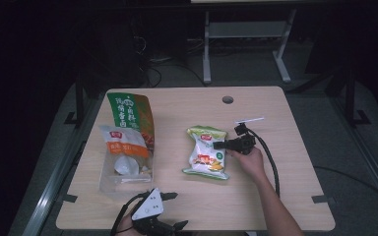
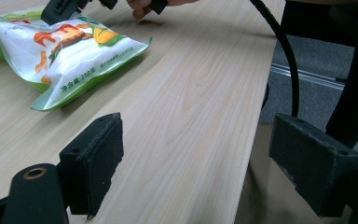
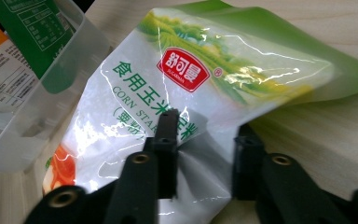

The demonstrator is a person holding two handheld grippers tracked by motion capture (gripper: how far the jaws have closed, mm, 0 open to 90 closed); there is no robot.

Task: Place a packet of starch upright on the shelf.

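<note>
Cornstarch bag (image 1: 206, 152), green and white with a red logo, lies flat near the middle of the tabletop (image 1: 275, 191). We see the right hand-held gripper (image 1: 220, 144) come in from three o'clock of the bag, and in the right gripper view its jaws pinch a fold of the bag's edge (image 3: 200, 154), the film creased between the two pads. At nine o'clock of the bag stands a clear plastic bin (image 1: 123, 169) holding an orange and white pouch (image 1: 123, 142) and a tall green packet (image 1: 130, 113). The left hand-held gripper (image 1: 174, 211) rests at the six o'clock edge of the tabletop, its jaws spread wide apart with bare wood between them. From its camera we see the cornstarch bag at about eleven o'clock, well apart from its pads (image 2: 93, 158).
</note>
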